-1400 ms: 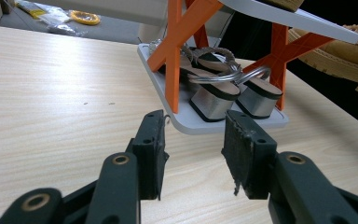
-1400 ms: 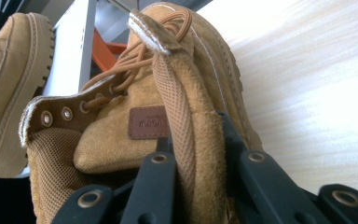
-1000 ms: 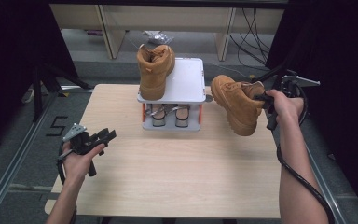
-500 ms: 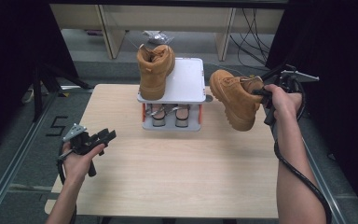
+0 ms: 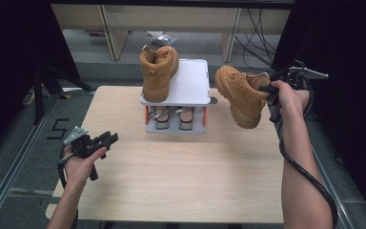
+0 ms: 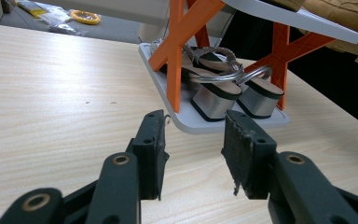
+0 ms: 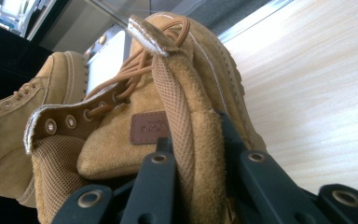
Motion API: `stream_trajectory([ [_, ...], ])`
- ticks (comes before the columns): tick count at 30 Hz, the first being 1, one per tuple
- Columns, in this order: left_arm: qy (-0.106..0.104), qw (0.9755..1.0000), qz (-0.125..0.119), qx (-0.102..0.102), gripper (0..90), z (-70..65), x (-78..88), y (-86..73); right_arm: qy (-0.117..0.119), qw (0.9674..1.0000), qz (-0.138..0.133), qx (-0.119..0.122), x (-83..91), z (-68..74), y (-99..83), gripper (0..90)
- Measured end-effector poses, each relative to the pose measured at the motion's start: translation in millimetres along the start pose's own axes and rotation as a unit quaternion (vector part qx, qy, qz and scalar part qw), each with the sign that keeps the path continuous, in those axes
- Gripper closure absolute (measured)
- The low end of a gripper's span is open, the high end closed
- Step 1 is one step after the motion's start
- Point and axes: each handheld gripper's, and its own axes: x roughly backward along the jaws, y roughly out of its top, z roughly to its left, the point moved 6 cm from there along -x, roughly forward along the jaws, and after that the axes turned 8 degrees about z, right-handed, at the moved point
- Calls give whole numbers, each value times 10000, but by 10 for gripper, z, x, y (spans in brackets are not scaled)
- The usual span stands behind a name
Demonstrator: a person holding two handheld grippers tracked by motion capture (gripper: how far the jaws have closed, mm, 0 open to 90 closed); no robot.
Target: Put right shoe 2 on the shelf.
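Left hand-held gripper (image 5: 106,140) hovers with jaws apart and nothing between them over the bench (image 5: 181,181) near its left edge. At the far edge stands a two-level shoe rack (image 5: 190,86), one tan boot (image 5: 158,71) on its top shelf and sandals (image 5: 171,117) below. Right hand-held gripper (image 7: 196,172) is clamped on the collar of a second boot (image 5: 240,95), held in the air beside the rack's right side. Judging by this, one boot is placed and its partner is not yet set down beside it.

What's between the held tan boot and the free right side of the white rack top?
Nothing: in the high view the tan suede boot hangs just right of the white rack shelf, open air between.
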Motion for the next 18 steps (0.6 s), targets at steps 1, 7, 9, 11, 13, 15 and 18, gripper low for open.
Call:
stream_trajectory([
  [1, -3, 10000, -2, 3, 580, 0, 0, 0, 19, 10000, -55, -73, -2, 23, 16, 815],
  [7, -5, 10000, -18, 9, 581, 2, 6, 4, 21, 10000, -65, 6, 16, 94, 50, 815],
  [9, -2, 10000, -21, 10, 581, 2, 8, 5, 49, 9999, -149, -9, 13, 118, 68, 815],
  [11, 6, 10000, -20, 8, 581, 4, 10, 7, 79, 9999, -141, 5, 13, 142, 81, 815],
  [13, 7, 10000, -19, 9, 581, 8, 11, 7, 93, 9999, -145, 2, 8, 156, 87, 814],
  [15, 14, 10000, -23, 15, 581, 13, 14, 8, 67, 9997, -217, 25, 1, 174, 108, 814],
  [18, 11, 10000, -27, 17, 581, 17, 17, 8, 104, 9998, -191, 20, -1, 212, 121, 814],
])
